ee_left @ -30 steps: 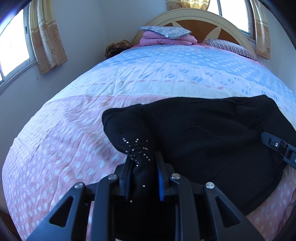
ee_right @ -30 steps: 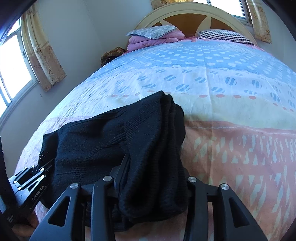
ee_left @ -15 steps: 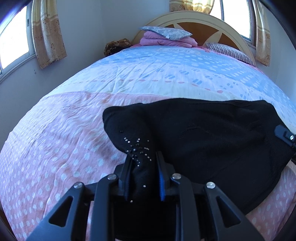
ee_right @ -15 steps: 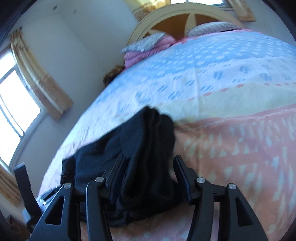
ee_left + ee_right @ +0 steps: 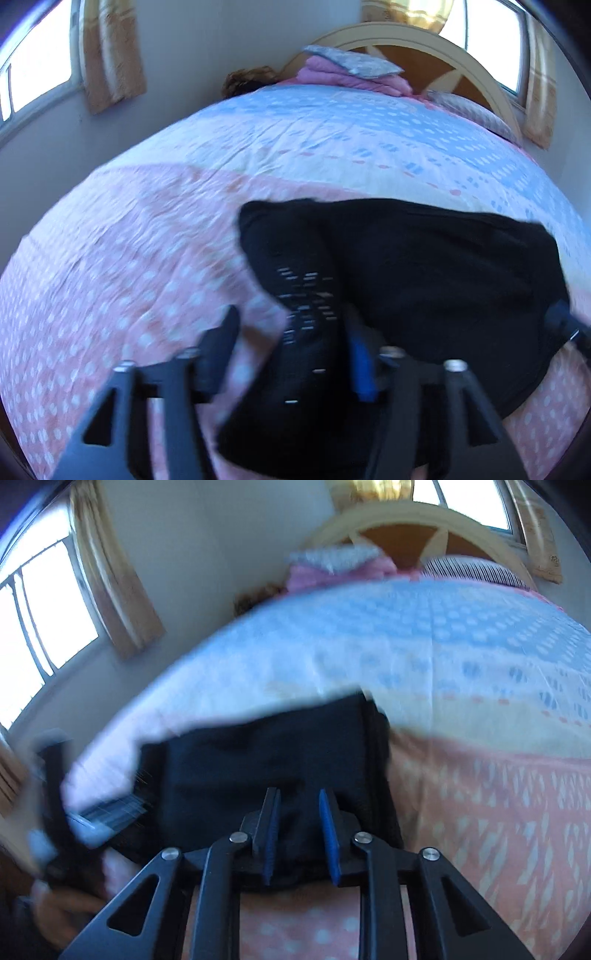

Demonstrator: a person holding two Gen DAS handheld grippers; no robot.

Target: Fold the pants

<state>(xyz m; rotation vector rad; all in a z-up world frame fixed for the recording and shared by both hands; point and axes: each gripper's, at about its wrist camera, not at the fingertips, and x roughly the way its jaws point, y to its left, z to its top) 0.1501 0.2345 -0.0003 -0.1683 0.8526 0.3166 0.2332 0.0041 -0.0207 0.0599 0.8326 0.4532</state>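
Black pants (image 5: 424,269) lie folded across the near part of the bed; a studded corner (image 5: 306,295) lies between my left fingers. My left gripper (image 5: 291,343) has its jaws wide apart, the fabric loose between them. In the right wrist view the pants (image 5: 266,749) form a flat dark block. My right gripper (image 5: 297,834) sits just over their near edge with a narrow gap between its blue pads (image 5: 273,834); whether it pinches cloth is unclear. The right gripper's tip also shows in the left wrist view (image 5: 569,328).
The bed (image 5: 129,258) has a pink, cream and blue dotted cover. Folded pink blankets and a pillow (image 5: 351,70) lie at the headboard (image 5: 402,517). Curtained windows (image 5: 44,602) are on the left wall. The view is motion-blurred.
My left gripper has opened and let go of the studded corner. My right gripper has narrowed and pulled back toward the pants' near edge; the bunched fabric now lies flat.
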